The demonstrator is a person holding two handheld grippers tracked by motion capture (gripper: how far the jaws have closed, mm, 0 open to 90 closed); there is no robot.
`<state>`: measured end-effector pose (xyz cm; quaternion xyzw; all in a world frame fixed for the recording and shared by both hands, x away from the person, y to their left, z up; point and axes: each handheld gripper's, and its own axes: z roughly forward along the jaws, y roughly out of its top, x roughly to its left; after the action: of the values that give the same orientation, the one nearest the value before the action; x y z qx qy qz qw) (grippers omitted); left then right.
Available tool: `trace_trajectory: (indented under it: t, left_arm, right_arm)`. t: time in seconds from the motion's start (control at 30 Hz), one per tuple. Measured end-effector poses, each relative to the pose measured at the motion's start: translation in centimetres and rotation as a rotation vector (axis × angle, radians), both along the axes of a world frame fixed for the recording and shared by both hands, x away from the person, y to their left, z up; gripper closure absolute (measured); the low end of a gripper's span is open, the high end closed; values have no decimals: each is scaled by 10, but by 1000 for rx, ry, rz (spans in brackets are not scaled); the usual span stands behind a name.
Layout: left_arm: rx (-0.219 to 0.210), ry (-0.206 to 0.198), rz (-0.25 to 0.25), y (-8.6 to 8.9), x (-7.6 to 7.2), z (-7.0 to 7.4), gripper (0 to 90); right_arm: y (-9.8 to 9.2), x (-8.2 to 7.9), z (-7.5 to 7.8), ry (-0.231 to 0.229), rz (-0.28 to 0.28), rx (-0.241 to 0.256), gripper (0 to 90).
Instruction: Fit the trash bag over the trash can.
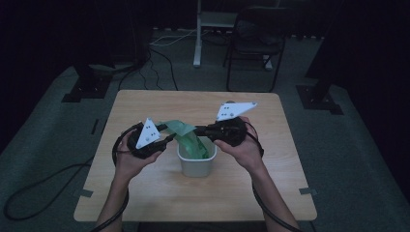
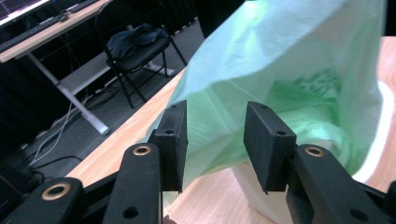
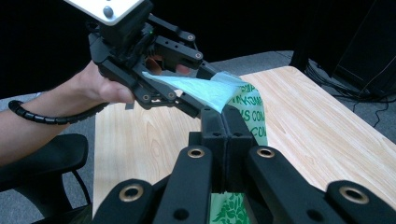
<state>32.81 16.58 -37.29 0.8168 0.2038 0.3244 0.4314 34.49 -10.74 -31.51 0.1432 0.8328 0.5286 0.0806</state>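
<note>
Bag-lining step: right claw (image 3: 227,122) pinching green bag (image 1: 186,137), left claw (image 2: 215,135) spread around its rim—close left, then stretch evenly over white bin (image 1: 196,164) mid-tabletop.

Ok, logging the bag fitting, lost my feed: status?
Right hand-held gripper shut on green bag. Left hand-held gripper open, bag edge between jaws. Bag hangs into white bin. Nothing in the way.

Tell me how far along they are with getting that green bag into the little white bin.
Partly done. The green bag already hangs down into the white bin. In hand: the right gripper is shut on the bag's edge, while the left gripper is open with the film between its jaws. Left to do: spread the mouth and fold it over the rim, which is still bare.
</note>
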Motion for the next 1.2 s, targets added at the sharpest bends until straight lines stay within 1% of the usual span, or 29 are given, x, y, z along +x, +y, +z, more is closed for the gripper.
trace_trajectory:
  t: [0.03,0.1,0.13,0.17,0.23,0.27,0.33,0.47,0.53,0.63,0.83,0.87,0.9,0.93,0.97,1.0,1.03,1.07,1.1,1.13,1.2]
  left_arm:
    - [6,4,19,0,3,-2,638]
    - [7,10,28,1,4,-3,672]
    - [11,17,39,2,6,-5,672]
    - [9,21,42,2,7,-6,723]
    - [4,25,60,3,9,-8,795]
    - [-6,26,66,3,10,-9,860]
    - [-8,27,67,4,10,-8,900]
    - [-12,29,70,5,10,-7,900]
    - [-25,30,70,7,9,-6,900]
    - [-21,25,70,8,8,-5,900]
    - [-15,18,43,2,5,-4,900]
    - [0,8,34,-1,5,-5,900]
    - [0,8,34,-1,5,-5,884]
    - [5,3,32,-2,5,-6,816]
    - [7,2,31,-3,5,-6,816]
    - [-1,-1,30,-4,5,-6,731]
    - [-1,-1,30,-4,5,-6,710]
    - [-15,-2,28,-4,5,-6,689]
    - [-15,-2,28,-4,5,-6,667]
    - [-31,-3,21,-3,5,-5,658]
    - [-36,-2,16,-3,5,-4,649]
  right_arm:
    - [0,0,0,0,1,1,900]
    - [0,0,1,-2,2,1,900]
    - [0,-1,1,-2,2,2,900]
    - [-1,0,2,-4,1,4,900]
    - [-3,0,2,-5,-1,8,900]
    - [-4,1,2,1,3,15,900]
    - [-5,1,2,0,2,17,900]
    - [-7,2,2,3,-3,18,900]
    - [-8,3,2,9,-10,24,900]
    - [-9,5,1,17,-7,34,900]
    - [-8,4,2,15,-2,37,900]
    - [-8,4,3,15,-1,36,900]
    - [-8,4,3,15,-1,36,900]
    - [-8,4,3,14,0,37,900]
    - [-8,4,3,14,0,37,900]
    - [-9,3,4,13,1,39,900]
    - [-9,3,4,13,1,39,900]
    - [-9,2,4,10,3,39,900]
    - [-9,2,4,10,3,39,900]
    - [-9,2,4,9,5,39,900]
    - [-9,2,5,9,6,40,900]
